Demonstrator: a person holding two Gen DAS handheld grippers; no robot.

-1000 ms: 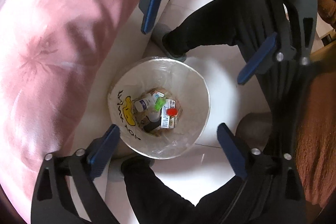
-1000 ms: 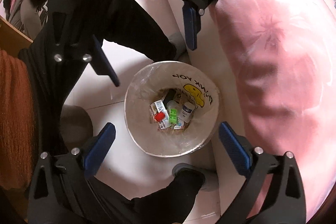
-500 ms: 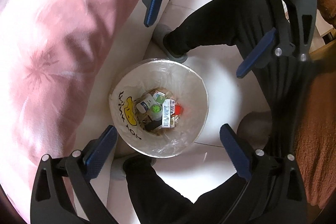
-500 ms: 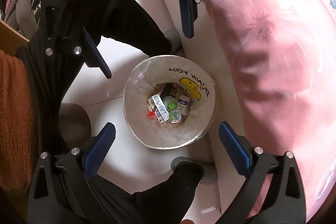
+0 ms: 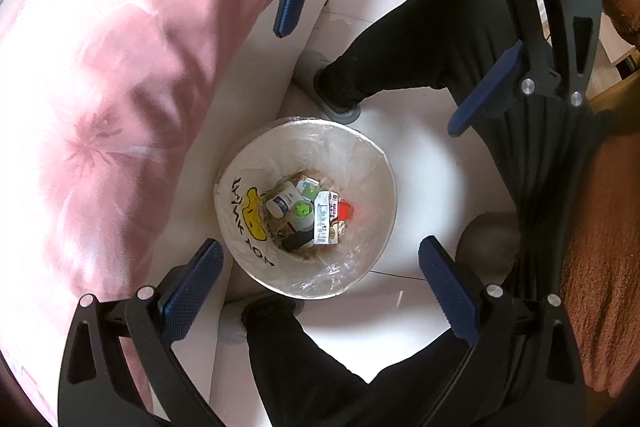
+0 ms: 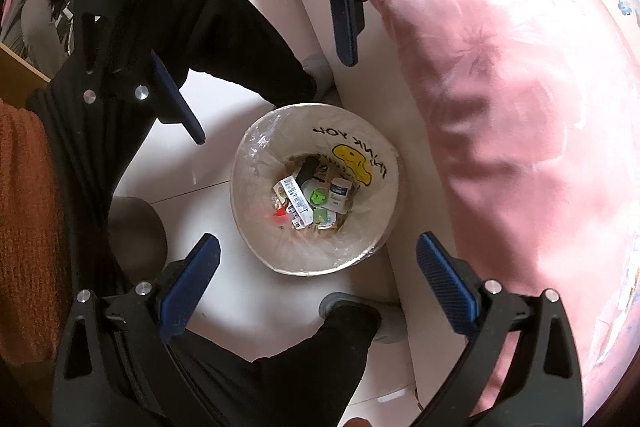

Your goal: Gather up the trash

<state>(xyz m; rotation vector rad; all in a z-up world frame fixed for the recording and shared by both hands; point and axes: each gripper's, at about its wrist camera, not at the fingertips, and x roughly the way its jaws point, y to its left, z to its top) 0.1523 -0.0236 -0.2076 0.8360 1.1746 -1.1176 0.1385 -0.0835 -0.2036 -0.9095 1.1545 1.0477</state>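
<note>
A round white bin (image 5: 372,163) with a clear liner and a yellow smiley print stands on the white floor, also in the right wrist view (image 6: 256,239). Inside lie several pieces of trash: a white bottle (image 5: 282,202), a green-capped item (image 5: 302,213), a white carton (image 5: 325,217) and a red piece (image 5: 345,210). My left gripper (image 5: 318,285) is open and empty above the bin. My right gripper (image 6: 318,281) is open and empty above it too. Each shows in the other's view: the right gripper (image 5: 376,39), the left gripper (image 6: 264,67).
A pink bed cover (image 5: 100,107) lies beside the bin, also in the right wrist view (image 6: 520,87). The person's black-trousered legs and grey shoes (image 5: 336,107) stand on either side of the bin. A rust-brown fabric (image 5: 600,247) is at the edge.
Both grippers have shifted slightly above the bin; the bin's place in each view has drifted a little. Both stay open and empty.
</note>
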